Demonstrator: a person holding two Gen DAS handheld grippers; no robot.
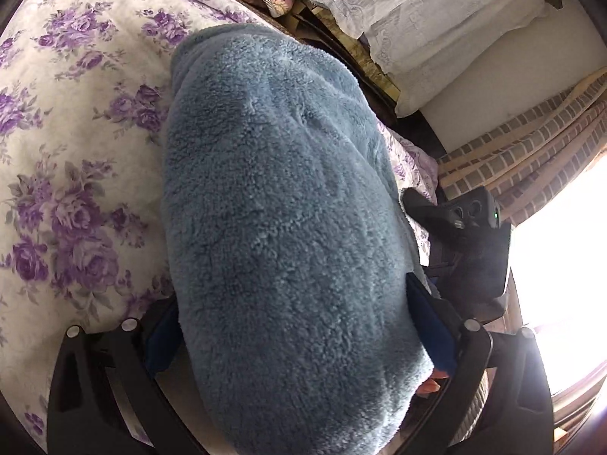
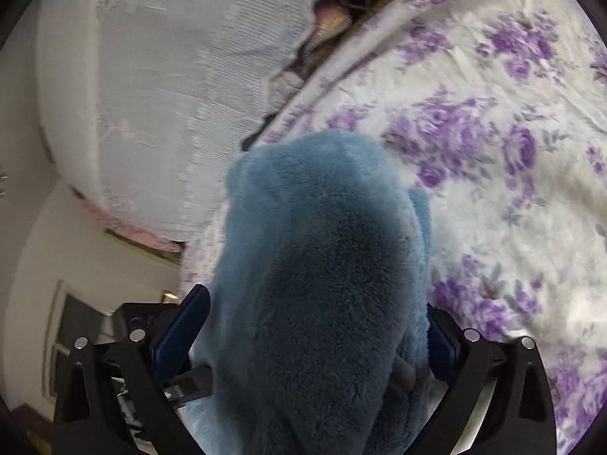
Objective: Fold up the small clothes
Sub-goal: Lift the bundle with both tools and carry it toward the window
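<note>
Holding fleece [image 1: 280,204] over bed [image 1: 76,151] | left tongs [image 1: 299,341], right tongs [image 2: 303,341] both clamped on fleece | risk: bulky pile slipping out, sagging unevenly

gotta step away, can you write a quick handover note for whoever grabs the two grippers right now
Left gripper: blue fleece garment fills the gap between its fingers; looks gripped.
Right gripper: the same fleece sits between its fingers; grip also looks likely.
The garment drapes forward from both, over the floral bedsheet.
Done: picked up.
Left: no finished fold visible; lay it flat and fold.
</note>
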